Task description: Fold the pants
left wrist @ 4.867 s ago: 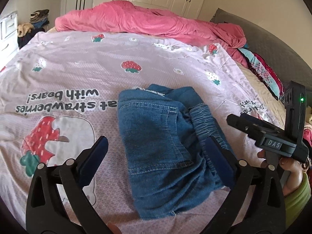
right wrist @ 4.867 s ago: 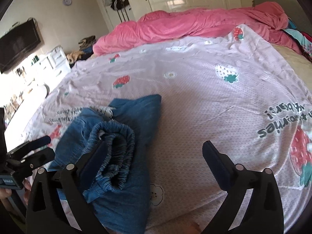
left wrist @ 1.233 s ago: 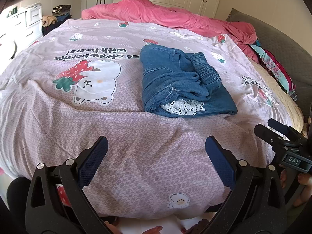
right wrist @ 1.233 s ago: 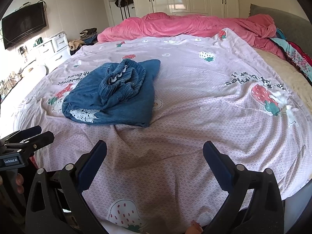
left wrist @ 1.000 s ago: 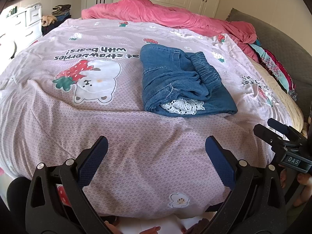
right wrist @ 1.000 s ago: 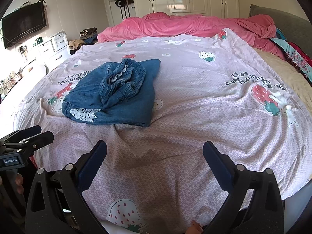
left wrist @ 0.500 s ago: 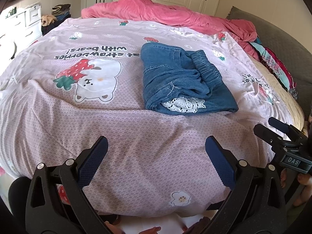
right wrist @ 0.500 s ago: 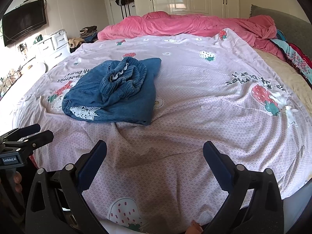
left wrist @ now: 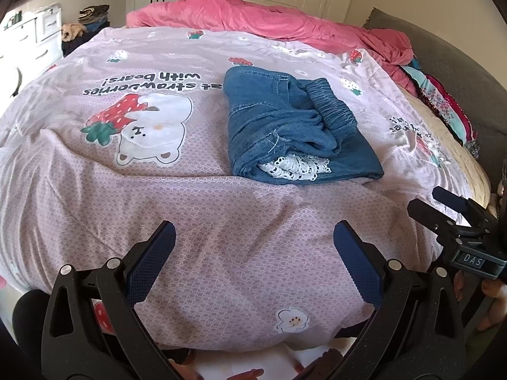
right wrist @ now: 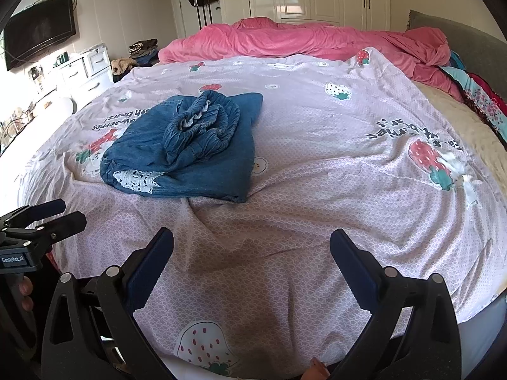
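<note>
Resting folded at 12 o'clock on strawberry-print bedspread (left wrist: pixel 202 209), denim pants (left wrist: pixel 285 133) lie compact, job apparently done; left gripper (left wrist: pixel 253 253), right gripper (right wrist: pixel 252 253) gape empty, well clear.

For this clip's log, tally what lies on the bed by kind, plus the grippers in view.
Folded denim pants: 1
Lilac strawberry-print cover: 1
Pink duvet: 1
Patterned bedding at the headboard side: 1 pile, pieces cannot be told apart
Grippers: 2, left gripper and right gripper, both open and empty
Total: 6
</note>
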{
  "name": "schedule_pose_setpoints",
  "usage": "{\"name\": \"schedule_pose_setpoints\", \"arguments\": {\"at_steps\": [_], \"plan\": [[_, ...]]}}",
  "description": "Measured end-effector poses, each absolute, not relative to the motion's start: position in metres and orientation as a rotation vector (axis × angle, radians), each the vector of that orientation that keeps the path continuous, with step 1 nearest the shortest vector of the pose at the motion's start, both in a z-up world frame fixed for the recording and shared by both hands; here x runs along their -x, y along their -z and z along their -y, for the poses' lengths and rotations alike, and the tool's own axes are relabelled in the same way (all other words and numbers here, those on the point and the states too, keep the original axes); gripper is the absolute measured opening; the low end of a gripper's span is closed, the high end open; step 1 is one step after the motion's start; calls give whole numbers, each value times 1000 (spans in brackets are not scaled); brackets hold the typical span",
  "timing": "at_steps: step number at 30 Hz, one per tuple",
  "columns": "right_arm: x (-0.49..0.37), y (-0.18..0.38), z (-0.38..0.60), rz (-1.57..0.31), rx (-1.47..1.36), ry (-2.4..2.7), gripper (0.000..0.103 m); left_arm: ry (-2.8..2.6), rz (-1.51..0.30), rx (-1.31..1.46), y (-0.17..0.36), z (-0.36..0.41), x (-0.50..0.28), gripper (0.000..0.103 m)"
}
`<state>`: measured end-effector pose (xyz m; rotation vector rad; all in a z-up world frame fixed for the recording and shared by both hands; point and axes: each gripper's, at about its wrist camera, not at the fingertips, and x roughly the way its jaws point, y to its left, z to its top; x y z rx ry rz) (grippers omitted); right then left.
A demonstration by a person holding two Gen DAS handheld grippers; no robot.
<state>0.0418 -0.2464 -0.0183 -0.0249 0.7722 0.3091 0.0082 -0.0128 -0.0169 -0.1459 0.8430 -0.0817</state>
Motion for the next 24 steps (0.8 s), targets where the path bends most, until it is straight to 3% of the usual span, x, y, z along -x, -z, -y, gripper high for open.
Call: {"name": "schedule_pose_setpoints", "arguments": {"at_steps": [16, 24], "plan": [[-62, 25, 261, -810, 6, -283, 99, 19, -791, 208, -4, -15, -17, 94], [-147, 2, 371, -787, -16, -48, 99, -294, -891, 91, -2, -138, -99, 94]]}}
